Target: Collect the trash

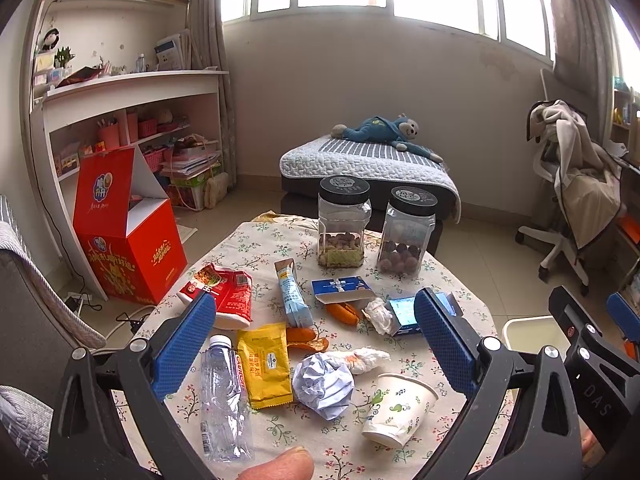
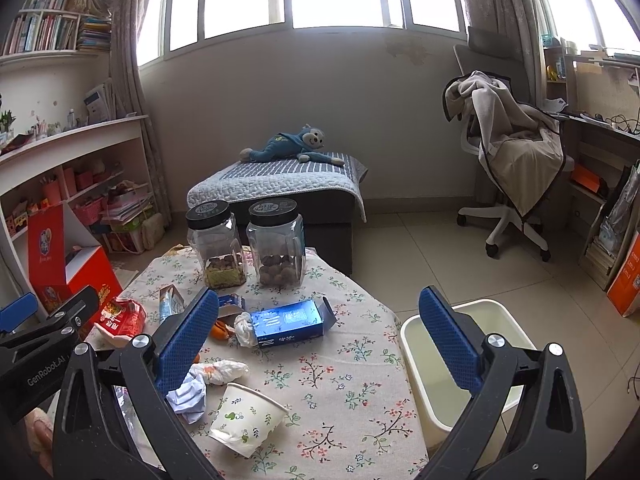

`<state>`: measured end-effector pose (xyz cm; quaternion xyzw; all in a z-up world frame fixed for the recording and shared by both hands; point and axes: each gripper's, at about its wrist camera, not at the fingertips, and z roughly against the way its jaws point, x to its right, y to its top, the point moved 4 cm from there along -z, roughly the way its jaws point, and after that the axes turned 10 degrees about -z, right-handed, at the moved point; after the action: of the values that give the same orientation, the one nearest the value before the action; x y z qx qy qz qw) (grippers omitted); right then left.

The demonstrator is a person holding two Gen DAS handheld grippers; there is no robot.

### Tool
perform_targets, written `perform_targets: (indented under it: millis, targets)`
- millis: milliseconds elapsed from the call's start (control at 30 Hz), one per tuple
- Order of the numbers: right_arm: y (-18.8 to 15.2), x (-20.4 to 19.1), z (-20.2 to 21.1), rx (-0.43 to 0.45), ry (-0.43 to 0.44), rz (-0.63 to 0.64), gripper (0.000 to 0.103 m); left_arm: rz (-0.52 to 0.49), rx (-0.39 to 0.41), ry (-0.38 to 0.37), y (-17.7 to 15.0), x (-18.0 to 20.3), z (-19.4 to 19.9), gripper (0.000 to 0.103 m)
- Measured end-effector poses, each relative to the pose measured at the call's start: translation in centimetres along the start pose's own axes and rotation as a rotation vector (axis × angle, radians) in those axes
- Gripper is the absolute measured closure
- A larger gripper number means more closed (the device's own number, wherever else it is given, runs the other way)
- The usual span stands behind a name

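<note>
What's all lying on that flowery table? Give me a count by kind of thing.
Lidded jars: 2
Plastic bottle: 1
Paper cup: 1
Blue boxes: 2
Snack packets: 3
Crumpled paper or tissue wads: 3
Orange peel pieces: 2
Total: 14

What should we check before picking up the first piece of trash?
1. Left gripper open, holding nothing: ok.
2. Right gripper open, holding nothing: ok.
3. Cream plastic bin beside the flowered table, looks unblocked: ok.
4. Tipped paper cup lies near, nothing on top: ok.
5. Cup has liquid inside: cannot tell.
6. Two black-lidded jars stand apart from the trash: ok.
</note>
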<state>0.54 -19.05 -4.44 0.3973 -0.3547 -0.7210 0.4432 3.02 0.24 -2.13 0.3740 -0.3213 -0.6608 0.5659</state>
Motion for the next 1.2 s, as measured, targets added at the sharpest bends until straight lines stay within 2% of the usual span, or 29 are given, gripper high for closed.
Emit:
perform_targets:
  millis: [267, 667, 867, 967, 1067, 1133, 1200]
  targets:
    - [-0.3, 0.2, -0.4, -0.051, -0.013, 0.005, 0.007, -0.002, 0.005, 0.002, -0.5, -0.1, -0.1, 0.007]
    - [-0.3, 0.1, -0.2, -0.016, -0.013, 0.018, 0.007, -0.004, 0.013, 0.006, -0.5, -0.1, -0.1, 0.007]
    - [-0.8, 0.3, -0.6, -0.049, -0.01, 0.004, 0.007, 0.006, 0.006, 0.013, -1.4, -0.3, -0.9, 0.007]
    - [-1.2, 0.2, -1.3, -0.101, -0.017, 0.013, 0.007, 0.033, -0.033, 0.023, -1.7, -1.2, -1.6, 0.007]
    - [-0.8, -0.3, -2.1, -0.19, -0.029, 0.053, 0.007, 0.061, -0.082, 0.036, -1.3, -2.8, -2.6, 0.007]
    - [-0.2, -1.0, -2.4, -0.227, -0.027, 0.1, 0.007, 0.114, -0.19, -0.012, -0.8, -4.0, -3.8, 0.007]
    - [0.6, -1.8, -2.5, -0.221, -0.013, 0.147, 0.007, 0.079, -0.219, 0.02, 0.2, -5.6, -4.7, 0.007]
